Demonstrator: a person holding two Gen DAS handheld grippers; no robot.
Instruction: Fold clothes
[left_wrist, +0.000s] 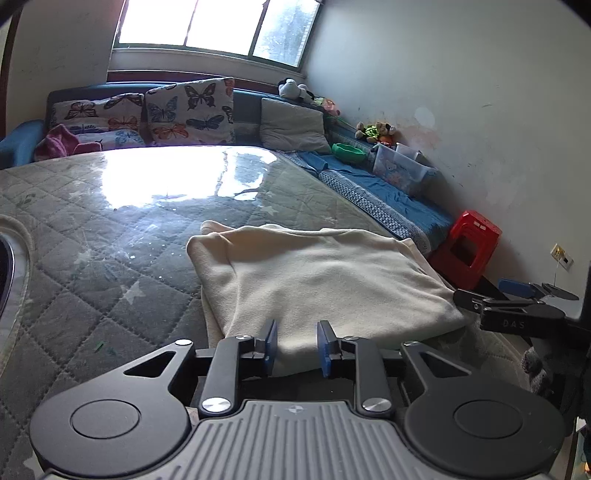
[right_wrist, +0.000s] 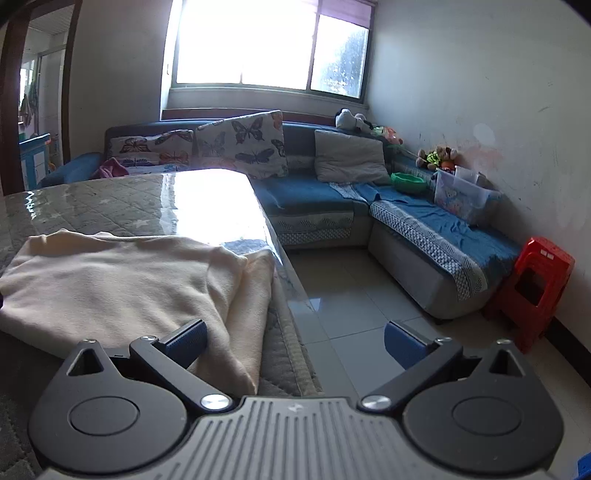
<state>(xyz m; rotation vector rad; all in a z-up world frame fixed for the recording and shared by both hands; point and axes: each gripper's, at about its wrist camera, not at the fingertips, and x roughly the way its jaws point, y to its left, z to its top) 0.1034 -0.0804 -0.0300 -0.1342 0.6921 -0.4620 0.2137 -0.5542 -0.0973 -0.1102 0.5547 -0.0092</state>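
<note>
A folded cream fleece garment (left_wrist: 325, 273) lies on the quilted grey table (left_wrist: 92, 236), just ahead of the left hand-held gripper (left_wrist: 297, 343), whose blue pads stand narrowly apart, clear of it. The right hand-held gripper (right_wrist: 295, 341) is spread wide at the garment's right edge, its left pad (right_wrist: 188, 341) over the cloth.

A home living room is shown. Ahead of the jaws, a blue corner sofa (right_wrist: 424, 218) is set under a wide window (right_wrist: 266, 44), with butterfly-print cushions (right_wrist: 243, 144), soft toys (right_wrist: 437, 157) and a clear storage box (right_wrist: 461, 199) on it. A red plastic stool (right_wrist: 532, 291) is seen right of the jaws on the tiled floor (right_wrist: 351, 295).
</note>
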